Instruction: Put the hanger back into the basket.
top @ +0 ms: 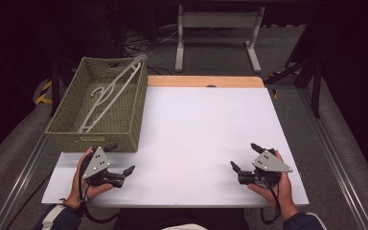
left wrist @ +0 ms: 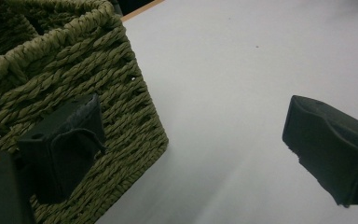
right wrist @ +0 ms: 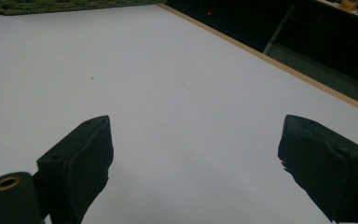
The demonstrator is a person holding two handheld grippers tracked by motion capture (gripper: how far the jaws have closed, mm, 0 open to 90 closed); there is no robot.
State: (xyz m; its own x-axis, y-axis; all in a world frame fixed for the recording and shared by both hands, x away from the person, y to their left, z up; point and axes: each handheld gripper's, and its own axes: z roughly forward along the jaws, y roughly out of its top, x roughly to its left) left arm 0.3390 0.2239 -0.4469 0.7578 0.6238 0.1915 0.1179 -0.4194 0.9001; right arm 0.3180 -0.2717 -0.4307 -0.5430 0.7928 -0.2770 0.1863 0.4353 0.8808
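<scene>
A woven olive-green basket (top: 65,125) stands at the table's left side, and a pale grey clothes hanger (top: 110,93) lies slanted inside it, its top resting on the far rim. My left gripper (top: 121,158) sits just in front of the basket's near right corner, open and empty. The left gripper view has the basket's corner (left wrist: 98,60) right behind the left jaw. My right gripper (top: 245,155) rests near the table's front right, open, nothing between its jaws. In the right gripper view the basket's base (right wrist: 51,5) lies far off at the top left.
The white table top (top: 196,134) has a wooden strip (top: 206,81) along its far edge. Beyond it stands a white metal frame (top: 218,28) on the grey floor, with cables beside it. Dark posts stand at the right.
</scene>
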